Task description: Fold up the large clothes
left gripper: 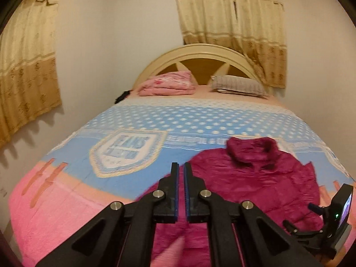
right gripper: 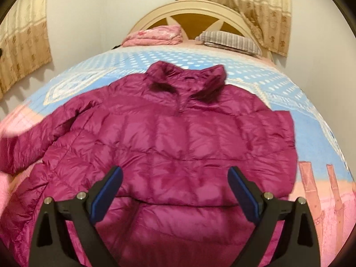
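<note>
A magenta quilted puffer jacket (right gripper: 178,138) lies flat on the bed with its front up and its collar (right gripper: 189,77) toward the headboard. One sleeve (right gripper: 29,146) stretches out to the left. My right gripper (right gripper: 175,170) hovers open over the jacket's lower front with nothing between its blue pads. My left gripper (left gripper: 183,169) is shut and raised above the jacket's (left gripper: 255,178) left edge. Only a thin slit shows between its pads, and I see no cloth lifted in them.
The bed has a blue dotted and pink bedspread (left gripper: 155,115). A pink folded blanket (left gripper: 166,84) and a striped pillow (left gripper: 240,85) lie by the cream headboard (left gripper: 200,53). Walls with beige curtains (left gripper: 26,66) close in on the left and behind. The right gripper's housing (left gripper: 342,209) shows at the lower right.
</note>
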The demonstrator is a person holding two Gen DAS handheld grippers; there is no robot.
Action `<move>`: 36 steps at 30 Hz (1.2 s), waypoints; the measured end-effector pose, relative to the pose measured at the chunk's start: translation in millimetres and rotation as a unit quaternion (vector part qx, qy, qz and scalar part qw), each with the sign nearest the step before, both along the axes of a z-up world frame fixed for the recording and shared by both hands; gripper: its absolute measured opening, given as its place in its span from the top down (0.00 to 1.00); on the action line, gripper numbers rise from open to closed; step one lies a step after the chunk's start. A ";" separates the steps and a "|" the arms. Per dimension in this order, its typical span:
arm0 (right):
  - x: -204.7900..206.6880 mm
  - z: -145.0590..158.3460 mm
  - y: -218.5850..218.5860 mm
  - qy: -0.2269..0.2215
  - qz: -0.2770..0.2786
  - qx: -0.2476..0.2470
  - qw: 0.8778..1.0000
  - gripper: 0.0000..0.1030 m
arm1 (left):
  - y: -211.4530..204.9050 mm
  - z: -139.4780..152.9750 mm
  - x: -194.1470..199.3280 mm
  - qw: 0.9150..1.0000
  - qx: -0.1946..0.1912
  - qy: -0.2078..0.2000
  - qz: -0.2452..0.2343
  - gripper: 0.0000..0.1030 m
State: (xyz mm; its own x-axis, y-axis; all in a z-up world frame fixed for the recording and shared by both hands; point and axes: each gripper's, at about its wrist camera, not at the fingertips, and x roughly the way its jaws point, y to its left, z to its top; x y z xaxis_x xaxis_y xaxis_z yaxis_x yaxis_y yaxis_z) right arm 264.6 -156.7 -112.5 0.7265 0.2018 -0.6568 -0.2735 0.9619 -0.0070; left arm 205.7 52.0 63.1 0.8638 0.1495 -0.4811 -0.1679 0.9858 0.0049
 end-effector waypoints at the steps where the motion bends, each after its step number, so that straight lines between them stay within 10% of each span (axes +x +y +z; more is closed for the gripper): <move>1: -1.6 1.0 -5.4 0.003 -0.003 0.006 1.000 0.06 | 1.8 0.5 -2.3 1.000 -0.002 -0.001 0.002 0.97; 11: -19.0 -2.9 10.2 0.020 0.037 0.028 0.999 0.06 | 77.4 -47.8 -24.6 0.994 -0.075 0.031 0.067 0.96; 20: -58.0 19.0 116.3 -0.002 0.160 0.014 0.987 0.05 | 167.5 -99.2 -59.1 0.982 -0.112 0.084 0.125 0.92; 22: -65.6 19.4 150.9 0.000 0.194 0.010 0.981 0.05 | 180.8 -112.7 -65.1 0.979 -0.117 0.100 0.130 0.68; 23: -68.3 18.0 163.7 0.002 0.209 0.006 0.978 0.05 | 188.1 -117.6 -68.4 0.978 -0.123 0.106 0.134 0.19; 24: -73.3 15.8 179.7 0.002 0.228 0.000 0.974 0.05 | 198.9 -123.3 -77.2 0.974 -0.160 0.101 0.122 0.04; 26: -82.4 12.0 207.6 0.001 0.260 -0.010 0.966 0.05 | 206.6 -125.7 -88.3 0.974 -0.204 0.072 0.074 0.04; 29: -89.1 3.6 232.8 0.007 0.285 -0.009 0.958 0.05 | 207.9 -126.0 -96.1 0.980 -0.169 0.069 0.074 0.04; 36: -99.4 -10.8 276.1 0.012 0.323 -0.028 0.946 0.05 | 249.5 -129.2 -112.5 0.971 -0.155 0.076 0.166 0.03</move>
